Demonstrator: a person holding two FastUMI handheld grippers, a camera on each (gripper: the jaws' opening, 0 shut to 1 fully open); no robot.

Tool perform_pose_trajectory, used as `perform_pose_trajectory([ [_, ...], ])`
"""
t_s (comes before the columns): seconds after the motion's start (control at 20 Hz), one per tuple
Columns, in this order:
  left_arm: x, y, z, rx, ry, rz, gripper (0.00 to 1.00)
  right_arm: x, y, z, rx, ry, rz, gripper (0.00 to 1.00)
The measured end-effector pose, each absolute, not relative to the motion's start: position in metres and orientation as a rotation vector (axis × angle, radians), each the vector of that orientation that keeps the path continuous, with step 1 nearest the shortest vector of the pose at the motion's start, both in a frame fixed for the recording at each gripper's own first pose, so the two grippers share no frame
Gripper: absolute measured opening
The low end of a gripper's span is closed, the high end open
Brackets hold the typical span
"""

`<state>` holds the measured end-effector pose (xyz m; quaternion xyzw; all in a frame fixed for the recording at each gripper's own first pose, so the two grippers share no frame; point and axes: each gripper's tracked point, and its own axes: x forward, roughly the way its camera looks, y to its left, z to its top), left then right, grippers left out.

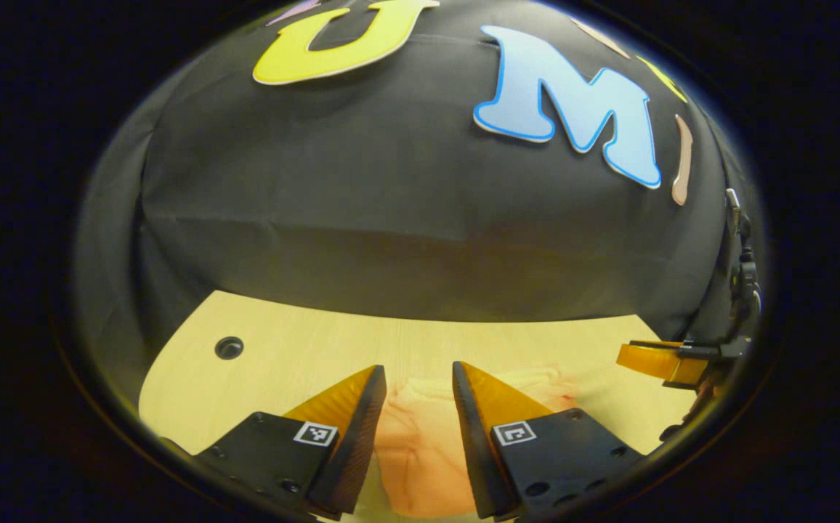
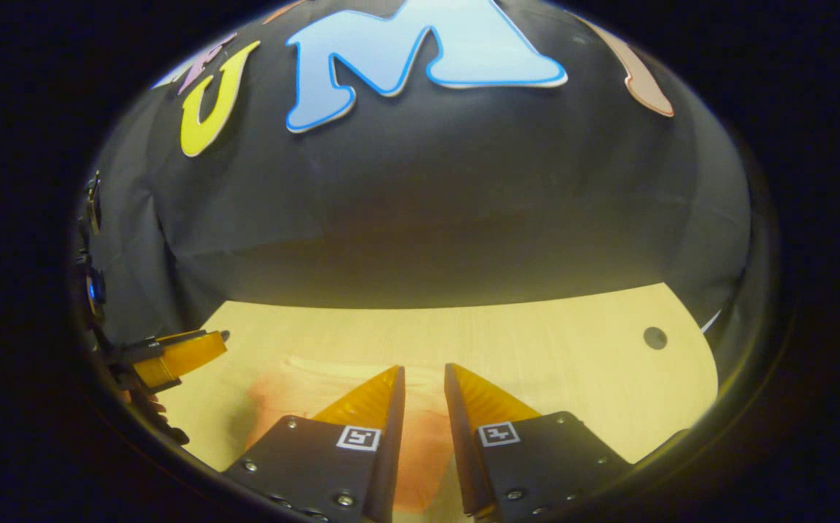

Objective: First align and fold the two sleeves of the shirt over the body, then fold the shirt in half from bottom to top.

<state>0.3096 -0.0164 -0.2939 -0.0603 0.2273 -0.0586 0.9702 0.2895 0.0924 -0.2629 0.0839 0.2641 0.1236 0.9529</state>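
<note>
Both grippers are hovering above the shirt [image 1: 420, 450], which is lying on the desk [image 1: 282, 349] toward its near edge, well clear of the far edge and the corner hole [image 1: 229, 347]. The fabric is reading bunched and compact, so my guess is a late step, likely the bottom-to-top fold, though I can't confirm the sleeves are in.

Left gripper [image 1: 418, 378]: fingers standing apart, a moderate gap, cloth showing between them, nothing clamped. Right gripper [image 2: 424, 378]: fingers narrowly apart, not closed on anything, shirt [image 2: 420, 443] showing below; contact unclear.

Next move is probably calling for dropping both onto the near hem, pinching evenly, then lifting together so the fold is staying square.
</note>
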Motion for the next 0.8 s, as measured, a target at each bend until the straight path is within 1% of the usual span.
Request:
perform_pose_trajectory([
  [0.2,0.276,-0.009,-0.246,-0.124,0.434,-0.105,0.58,0.256,0.086,-0.210,0.175,0.501,0.259,0.34],
  [0.35,0.237,-0.015,-0.215,-0.128,0.412,-0.101,0.58,0.230,0.082,-0.178,0.176,0.473,0.265,0.34],
  [0.4,0.226,-0.014,-0.206,-0.133,0.403,-0.101,0.63,0.221,0.080,-0.169,0.174,0.466,0.265,0.34],
  [0.55,0.190,-0.020,-0.180,-0.151,0.390,-0.113,0.64,0.194,0.074,-0.146,0.182,0.450,0.268,0.34],
  [0.6,0.179,-0.022,-0.174,-0.149,0.385,-0.114,0.68,0.184,0.072,-0.140,0.183,0.442,0.269,0.34],
  [0.65,0.168,-0.022,-0.168,-0.146,0.380,-0.115,0.64,0.174,0.070,-0.134,0.183,0.437,0.269,0.34],
  [0.8,0.134,-0.029,-0.154,-0.137,0.370,-0.118,0.68,0.144,0.070,-0.122,0.192,0.427,0.279,0.34],
])
